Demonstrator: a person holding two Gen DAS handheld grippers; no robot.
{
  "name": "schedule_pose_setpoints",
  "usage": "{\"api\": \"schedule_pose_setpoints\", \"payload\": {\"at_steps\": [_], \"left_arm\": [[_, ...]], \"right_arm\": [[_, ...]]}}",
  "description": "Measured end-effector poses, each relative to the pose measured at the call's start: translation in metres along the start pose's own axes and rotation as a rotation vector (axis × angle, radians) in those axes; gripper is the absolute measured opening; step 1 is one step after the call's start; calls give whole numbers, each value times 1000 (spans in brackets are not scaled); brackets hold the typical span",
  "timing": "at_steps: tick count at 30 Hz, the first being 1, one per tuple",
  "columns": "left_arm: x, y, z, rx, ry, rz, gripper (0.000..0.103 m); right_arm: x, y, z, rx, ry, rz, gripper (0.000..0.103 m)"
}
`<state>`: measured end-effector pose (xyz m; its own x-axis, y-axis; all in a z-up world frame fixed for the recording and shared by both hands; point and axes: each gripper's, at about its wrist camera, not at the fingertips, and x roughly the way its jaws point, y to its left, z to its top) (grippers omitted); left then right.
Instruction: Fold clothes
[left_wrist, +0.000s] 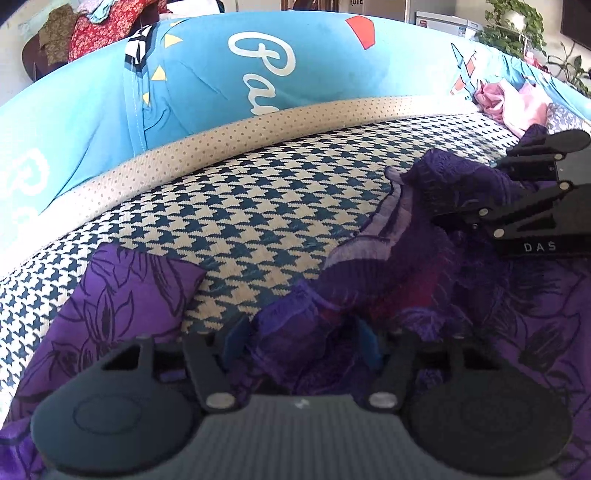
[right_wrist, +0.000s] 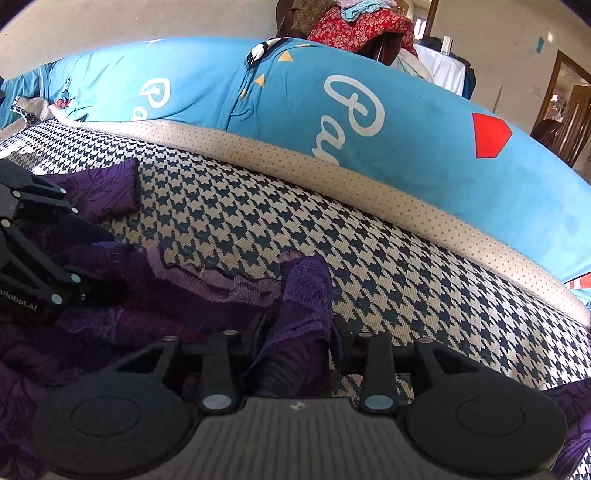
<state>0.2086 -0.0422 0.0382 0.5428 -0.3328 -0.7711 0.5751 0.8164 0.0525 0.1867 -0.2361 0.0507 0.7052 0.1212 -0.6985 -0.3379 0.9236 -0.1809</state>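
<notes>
A purple floral garment (left_wrist: 424, 266) with a lace-trimmed neckline lies bunched on a houndstooth cover (left_wrist: 258, 206). My left gripper (left_wrist: 301, 341) is shut on a fold of the purple cloth, which bulges between its blue-padded fingers. In the same view my right gripper (left_wrist: 476, 188) reaches in from the right edge, pinching the lace edge. In the right wrist view my right gripper (right_wrist: 299, 332) is shut on a strip of purple lace (right_wrist: 306, 291) that stands up between its fingers. The left gripper (right_wrist: 55, 251) shows at the left edge there, over the garment (right_wrist: 110, 306).
A blue quilt (left_wrist: 229, 74) with white lettering and a dotted beige border (left_wrist: 258, 122) runs along the back of the bed. A pink cloth (left_wrist: 506, 99) lies at the far right. Red and brown clothes (right_wrist: 354, 22) hang on a chair behind.
</notes>
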Motion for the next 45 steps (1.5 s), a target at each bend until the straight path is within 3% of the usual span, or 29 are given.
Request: {"api": "schedule_pose_setpoints", "payload": {"at_steps": [3,6,7,8,10,14,26,37,39,40,41,43,45], "left_arm": [[0,-1,-1,-10,-12,12,58],[-1,-3,-1,-2,-28,19,46],[-1,-4,0,4,-33,23,41],[-1,-6,0,9,-39,26,35],[-1,-9,0,19,-48,38,28],[-1,-14,2,9,-67,86,19],[-4,-2,25,-23,-216,370,18],[-5,19,76,-102,-379,494,18],[2,22,88,-122,-396,516,23],[9,26,91,-147,-381,525,31],[17,31,94,-179,-355,533,51],[25,38,90,-241,-342,537,61],[26,39,87,-248,-344,532,79]], "right_arm": [[3,-1,-2,7,28,12,38],[6,-1,-4,10,36,14,38],[6,-1,-4,12,36,18,32],[6,-1,-4,15,35,22,20],[7,0,-3,19,33,31,11],[6,2,0,21,14,32,8],[2,14,36,-13,-220,-42,8],[1,3,92,105,-456,-126,7],[2,1,104,145,-509,-158,8],[5,-1,109,169,-519,-176,9],[9,-2,113,180,-503,-184,12],[16,-2,118,177,-460,-194,35],[19,-1,115,148,-444,-204,40]]}}
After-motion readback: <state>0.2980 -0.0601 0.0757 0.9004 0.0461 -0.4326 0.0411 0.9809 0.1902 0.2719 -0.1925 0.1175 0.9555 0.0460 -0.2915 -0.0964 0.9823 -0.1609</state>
